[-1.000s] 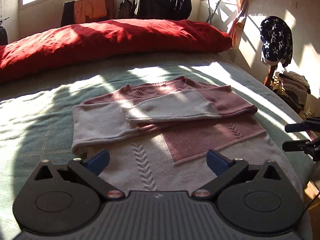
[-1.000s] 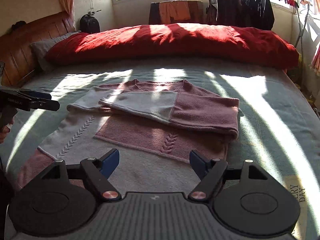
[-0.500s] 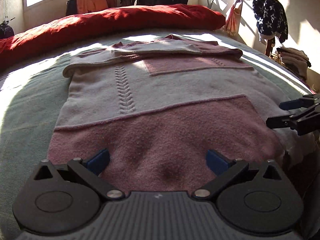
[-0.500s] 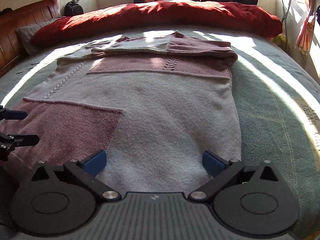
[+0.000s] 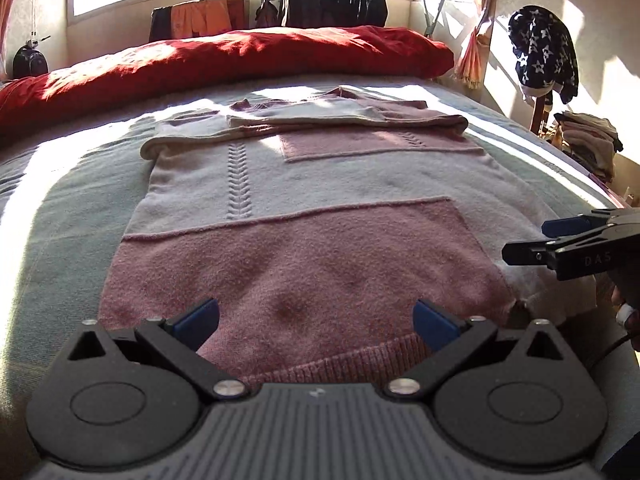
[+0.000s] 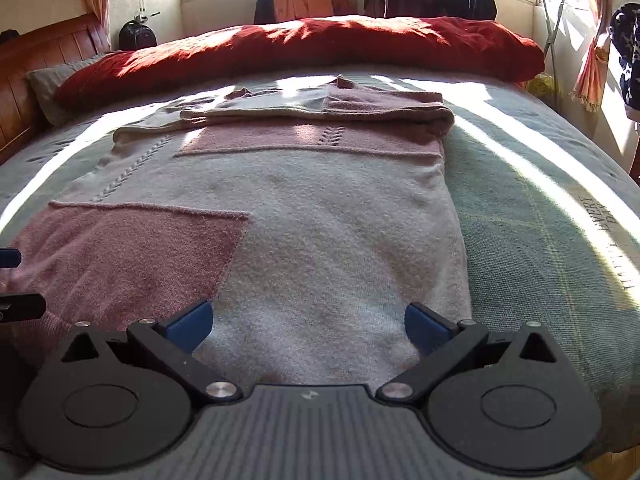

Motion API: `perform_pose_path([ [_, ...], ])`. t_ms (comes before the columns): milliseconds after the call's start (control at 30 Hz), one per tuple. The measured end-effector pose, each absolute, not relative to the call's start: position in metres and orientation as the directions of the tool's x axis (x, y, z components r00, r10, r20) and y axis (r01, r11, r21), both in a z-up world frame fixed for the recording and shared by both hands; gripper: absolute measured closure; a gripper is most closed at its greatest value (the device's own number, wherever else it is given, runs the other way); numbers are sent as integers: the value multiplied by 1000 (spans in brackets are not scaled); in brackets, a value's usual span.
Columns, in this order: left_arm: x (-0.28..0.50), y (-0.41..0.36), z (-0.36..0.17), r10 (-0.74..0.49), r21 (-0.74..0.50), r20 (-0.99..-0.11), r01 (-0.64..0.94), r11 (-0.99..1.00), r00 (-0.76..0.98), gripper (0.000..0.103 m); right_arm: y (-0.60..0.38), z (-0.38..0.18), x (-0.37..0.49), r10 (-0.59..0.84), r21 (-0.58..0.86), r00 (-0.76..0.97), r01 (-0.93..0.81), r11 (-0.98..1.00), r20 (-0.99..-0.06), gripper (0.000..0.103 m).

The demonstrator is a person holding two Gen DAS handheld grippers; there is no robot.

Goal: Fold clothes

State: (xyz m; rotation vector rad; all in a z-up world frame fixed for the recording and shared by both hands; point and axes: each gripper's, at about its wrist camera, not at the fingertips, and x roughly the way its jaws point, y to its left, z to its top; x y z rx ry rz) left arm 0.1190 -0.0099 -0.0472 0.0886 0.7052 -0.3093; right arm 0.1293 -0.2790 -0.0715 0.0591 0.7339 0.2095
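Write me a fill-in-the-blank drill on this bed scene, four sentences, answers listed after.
1. The sweater lies flat on the bed with both sleeves folded across its ____.
2. Along the far side of the bed lies a rolled ____ duvet.
3. The jaws of the left gripper stand ____ over the sweater's pink hem.
4. Between the pads of the right gripper, nothing is ____.

Missing words: chest; red; open; gripped
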Motion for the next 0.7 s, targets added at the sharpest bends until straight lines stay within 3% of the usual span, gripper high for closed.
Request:
perform_pose_path([
  [200, 132, -28, -73, -249, -59, -704, 295, 954, 665, 1, -289, -80, 104, 261, 174, 729, -194, 965, -632, 0],
  [433, 131, -24, -74, -265, -66, -696, 308, 949, 667, 1, -303, -74, 83, 276, 208, 770, -189, 960, -575, 0],
  [700, 131, -22, -72, -268, -79, -695, 300, 951, 667, 1, -313, -76, 84, 250, 239, 768, -129, 962, -590, 0],
])
